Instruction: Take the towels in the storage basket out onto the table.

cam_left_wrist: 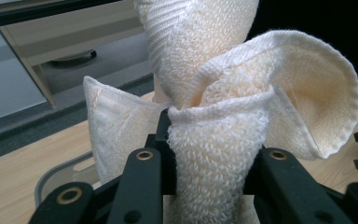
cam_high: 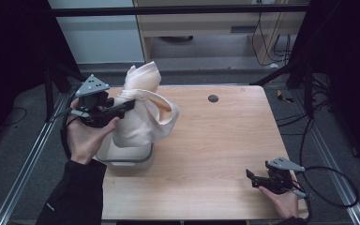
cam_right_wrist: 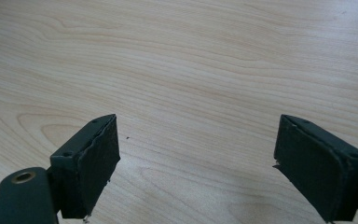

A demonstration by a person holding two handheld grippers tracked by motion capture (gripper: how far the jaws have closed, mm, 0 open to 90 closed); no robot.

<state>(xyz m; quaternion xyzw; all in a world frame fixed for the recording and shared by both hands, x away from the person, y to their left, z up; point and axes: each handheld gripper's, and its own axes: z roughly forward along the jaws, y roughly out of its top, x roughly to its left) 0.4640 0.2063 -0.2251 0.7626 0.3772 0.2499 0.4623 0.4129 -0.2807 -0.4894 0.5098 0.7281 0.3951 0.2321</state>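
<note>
Overhead, one cream towel (cam_high: 143,117) pinched by the left gripper (cam_high: 130,105) — right gripper (cam_high: 252,177) wide.

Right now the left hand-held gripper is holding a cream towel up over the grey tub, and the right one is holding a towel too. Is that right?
Not quite. The right hand-held gripper holds nothing: in the right gripper view its jaws stand open over the bare table. The left hand-held gripper does hold the cream towel over the grey tub.

A light wooden bench (cam_high: 215,140) carries a small dark round spot (cam_high: 213,98) near its far edge. Beyond it stands a pale cabinet (cam_high: 206,28), with black cables (cam_high: 281,47) on the grey floor (cam_high: 206,75) at far right.
</note>
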